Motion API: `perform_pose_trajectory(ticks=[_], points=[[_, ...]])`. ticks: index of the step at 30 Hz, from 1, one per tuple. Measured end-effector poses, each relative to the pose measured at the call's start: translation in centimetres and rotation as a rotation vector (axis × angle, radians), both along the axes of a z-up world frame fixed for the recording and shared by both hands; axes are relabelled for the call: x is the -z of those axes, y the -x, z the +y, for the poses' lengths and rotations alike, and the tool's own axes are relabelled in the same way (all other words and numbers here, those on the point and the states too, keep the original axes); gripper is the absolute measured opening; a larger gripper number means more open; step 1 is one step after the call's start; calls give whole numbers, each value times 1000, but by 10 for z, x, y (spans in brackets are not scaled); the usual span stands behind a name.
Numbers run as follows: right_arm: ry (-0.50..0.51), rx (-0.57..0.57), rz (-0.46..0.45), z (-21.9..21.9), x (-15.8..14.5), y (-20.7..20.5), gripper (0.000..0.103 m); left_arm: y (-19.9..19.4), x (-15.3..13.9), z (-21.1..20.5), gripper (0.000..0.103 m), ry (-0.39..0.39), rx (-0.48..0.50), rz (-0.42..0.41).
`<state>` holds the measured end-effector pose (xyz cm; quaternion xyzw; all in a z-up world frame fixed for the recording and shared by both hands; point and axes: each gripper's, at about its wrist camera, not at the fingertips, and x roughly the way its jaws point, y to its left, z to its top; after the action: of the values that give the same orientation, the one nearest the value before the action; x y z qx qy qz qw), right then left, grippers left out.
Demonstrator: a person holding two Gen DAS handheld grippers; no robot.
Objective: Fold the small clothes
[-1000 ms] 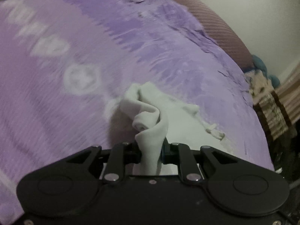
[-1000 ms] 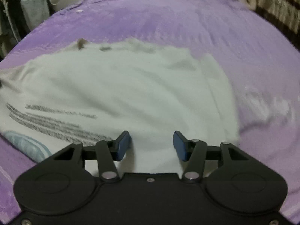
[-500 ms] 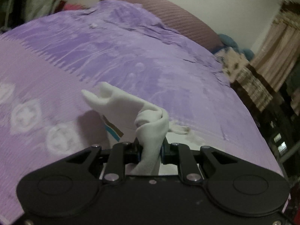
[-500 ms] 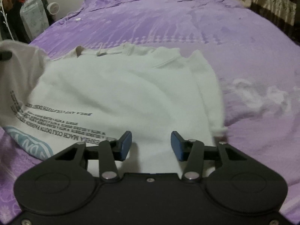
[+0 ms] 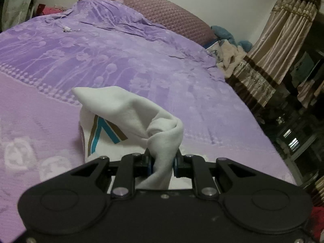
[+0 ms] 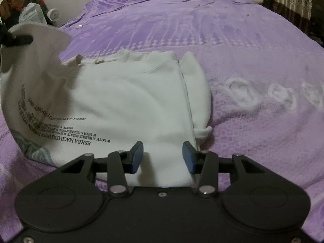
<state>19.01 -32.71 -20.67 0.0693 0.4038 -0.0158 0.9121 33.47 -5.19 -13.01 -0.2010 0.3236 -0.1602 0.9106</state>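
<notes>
A small white garment with black lettering and a grey-blue print lies on the purple bedspread. My left gripper is shut on a bunched fold of the white garment, which stands lifted and shows a teal and brown stripe. In the right wrist view that lifted side rises at the far left, where the left gripper's finger pinches it. My right gripper hovers over the near hem; its jaws are closing, with cloth between the blue pads but no pad pressing on it.
A mauve quilted headboard backs the bed. Striped curtains and dark shelves stand past the bed's right edge. A fan and piled bags sit beyond the far left corner. A white cable lies on the bedspread.
The left gripper has lifted its held side of the garment up off the bed and swung round. The right gripper's jaws have narrowed and it has crept toward the garment's right part.
</notes>
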Motion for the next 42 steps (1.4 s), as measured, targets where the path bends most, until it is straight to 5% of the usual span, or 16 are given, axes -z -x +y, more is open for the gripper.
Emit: perform_pose_trajectory(ticks=[8,16,21,25,28,33,34,35,37,42], points=[[-71,8,-8,-12,3,5,40,-4,-5,-47,15,44,78,-14],[-188,25,-21,-34,2,17,38,8,24,-102,15,32,167,34],[-96,101,-28,-48,-2,30,45,13,35,-126,15,28,176,57],[-190,138,-23,-69,3,42,45,19,32,-151,15,-10,221,25],[-159,156,-20,-73,5,49,45,27,30,-169,16,-9,286,6],[-181,185,-35,-85,5,58,45,32,62,-202,27,-130,410,83],[-177,190,-38,-87,4,59,45,32,71,-204,37,-151,419,104],[-168,194,-42,-88,2,60,45,33,82,-206,61,-168,423,137],[-144,202,-51,-89,-3,62,45,36,101,-204,80,-143,428,208],[-106,254,-89,-101,-20,53,45,54,104,-195,82,-99,467,210]])
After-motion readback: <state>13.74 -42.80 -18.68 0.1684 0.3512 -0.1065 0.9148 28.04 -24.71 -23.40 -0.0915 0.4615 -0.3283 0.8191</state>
